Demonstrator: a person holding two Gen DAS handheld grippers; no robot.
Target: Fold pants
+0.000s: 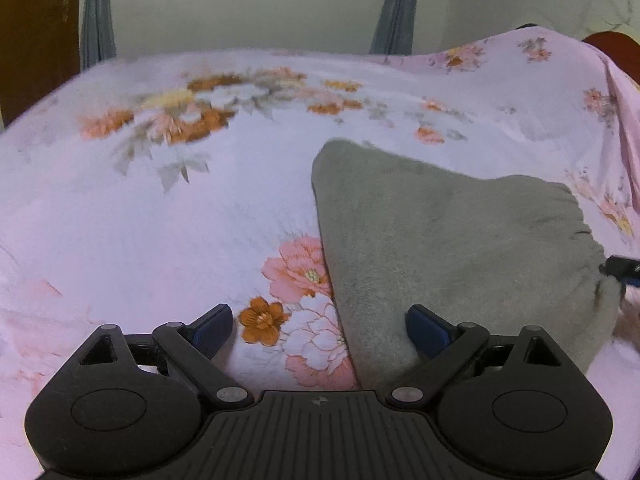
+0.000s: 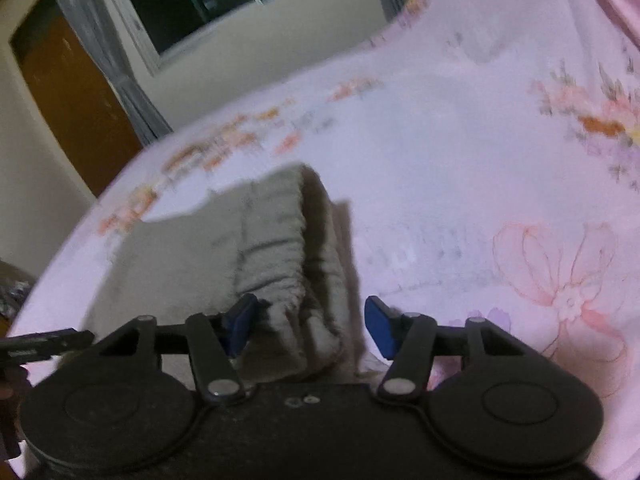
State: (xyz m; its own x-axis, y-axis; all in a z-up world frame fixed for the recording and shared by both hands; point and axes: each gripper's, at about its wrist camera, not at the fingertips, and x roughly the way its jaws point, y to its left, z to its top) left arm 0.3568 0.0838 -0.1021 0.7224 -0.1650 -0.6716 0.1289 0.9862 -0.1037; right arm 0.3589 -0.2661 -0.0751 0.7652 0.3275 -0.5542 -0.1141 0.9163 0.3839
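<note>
1. Pants [image 1: 440,248]: you have one pair, grey and fleecy, lying folded into a thick bundle on the bed sheet [image 1: 140,220]. From your left wrist view it sits right of the middle of the bed, nearer your edge than the far one, its gathered elastic waistband turned to the right. From your right wrist view the pants [image 2: 276,248] show stacked layers, with the ribbed waistband edges running away from you.

2. One bed sheet, pale pink with orange, pink and white flowers, carries everything. Its far right corner rises into a hump under the cloth.

3. Beyond the far edge you can see one window [image 2: 192,4] with dark glass, two grey curtains, one at each side of it, and one brown door [image 2: 72,96] at the left.

4. Your left gripper [image 1: 320,326] hovers at the near edge with its two blue-padded fingers spread wide. The right pad rests against the near left flank of the pants; the left pad stands over bare sheet. It has hold of nothing.

5. Your right gripper [image 2: 310,326] is spread too, its two fingers straddling the near end of the waistband layers, not closed on them. This view is blurred.

6. Each gripper's tip shows at the other view's edge; nothing else stands around the bundle.
</note>
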